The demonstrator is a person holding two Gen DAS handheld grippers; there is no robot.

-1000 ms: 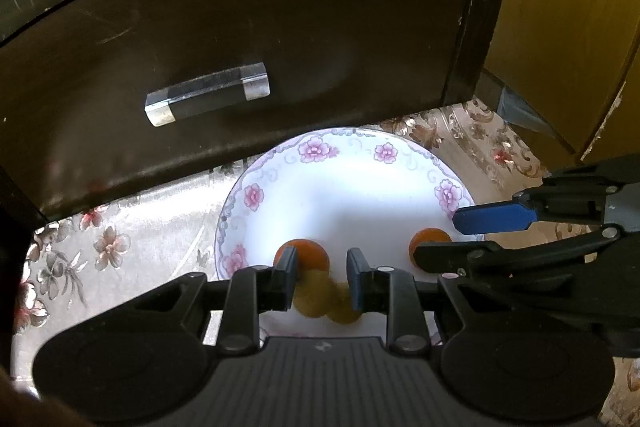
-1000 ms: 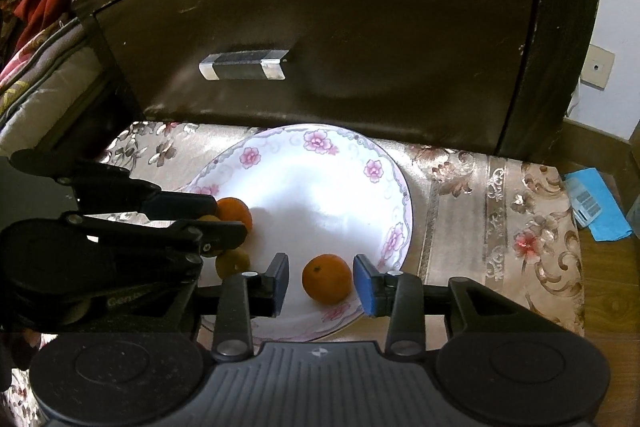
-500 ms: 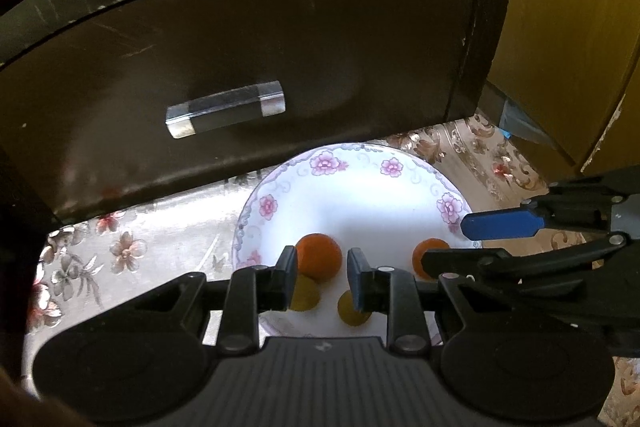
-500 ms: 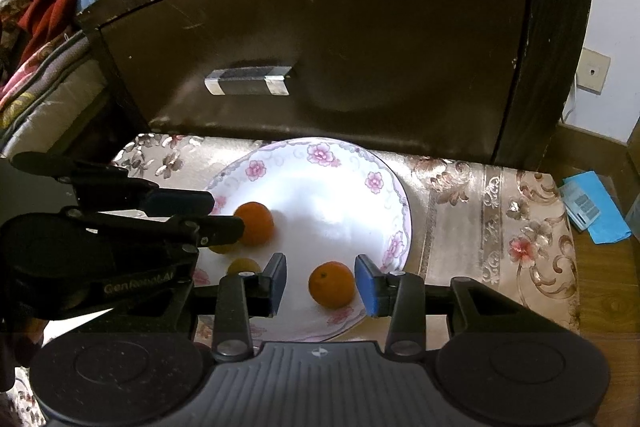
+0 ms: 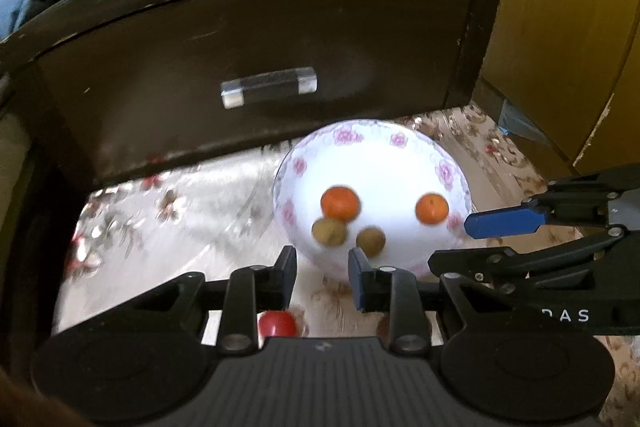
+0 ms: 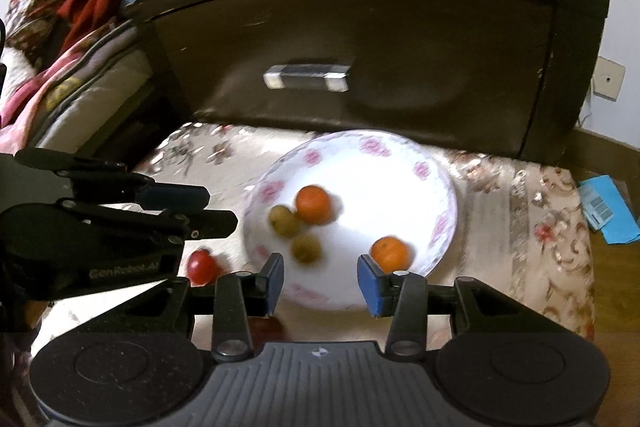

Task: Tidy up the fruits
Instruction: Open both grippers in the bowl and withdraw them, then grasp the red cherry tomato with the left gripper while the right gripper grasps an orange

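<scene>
- Left wrist view: left gripper (image 5: 322,277) spread apart, holding nothing, above the near rim of the floral plate (image 5: 436,155); two oranges (image 5: 340,203) and two brownish fruits (image 5: 329,231) on the plate; red fruit (image 5: 277,323) on the cloth below.
- Right wrist view: right gripper (image 6: 321,283) parted wide and empty over the plate's (image 6: 440,183) near edge; one orange (image 6: 389,254) just beside its right finger; red fruit (image 6: 202,266) off the plate, left.

Glossy white plate (image 6: 440,187) on shiny patterned cloth (image 6: 520,207); dark scuffed wooden drawer (image 6: 400,39) with metal-capped handle (image 6: 306,77).
</scene>
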